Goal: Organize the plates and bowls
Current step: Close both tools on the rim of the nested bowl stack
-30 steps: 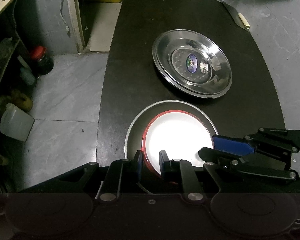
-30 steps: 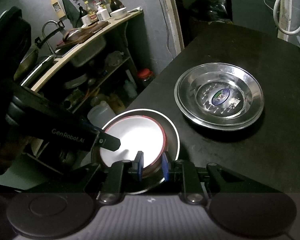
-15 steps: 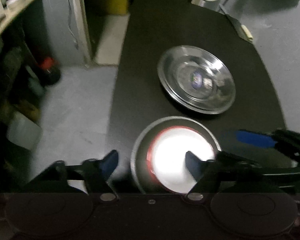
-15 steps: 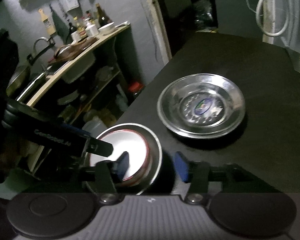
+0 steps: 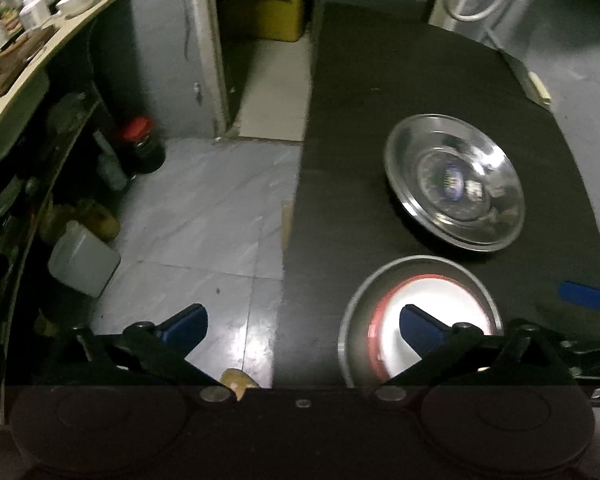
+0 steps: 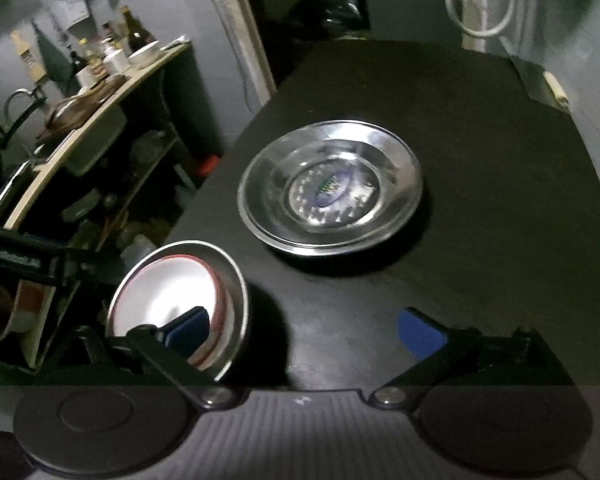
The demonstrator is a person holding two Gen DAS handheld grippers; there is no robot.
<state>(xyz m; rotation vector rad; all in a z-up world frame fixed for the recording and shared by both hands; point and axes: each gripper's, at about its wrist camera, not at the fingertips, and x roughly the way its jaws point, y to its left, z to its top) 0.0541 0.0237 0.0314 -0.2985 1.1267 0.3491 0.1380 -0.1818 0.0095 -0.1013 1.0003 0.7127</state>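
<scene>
A red-rimmed white bowl (image 5: 440, 300) sits inside a steel bowl (image 5: 364, 304) near the front left edge of the black table (image 5: 340, 120). A wide steel plate (image 5: 454, 182) with a sticker lies behind it. My left gripper (image 5: 302, 322) is open, its left finger over the floor, its right finger above the white bowl. My right gripper (image 6: 306, 326) is open and empty; its left finger overlaps the nested bowls (image 6: 176, 292), with the steel plate (image 6: 332, 186) beyond. The right gripper's blue fingertip (image 5: 582, 295) shows at the far right of the left wrist view.
A kitchen shelf (image 6: 100, 92) with bottles and a white bowl stands left of the table. A plastic jug (image 5: 82, 258) and a red-lidded jar (image 5: 140, 146) stand on the tiled floor. A doorway (image 5: 268, 40) lies beyond.
Both grippers were shut on the red-rimmed bowl's rim a second ago. Both have opened, let go of it and drawn back and up. The bowl stays nested in the steel bowl.
</scene>
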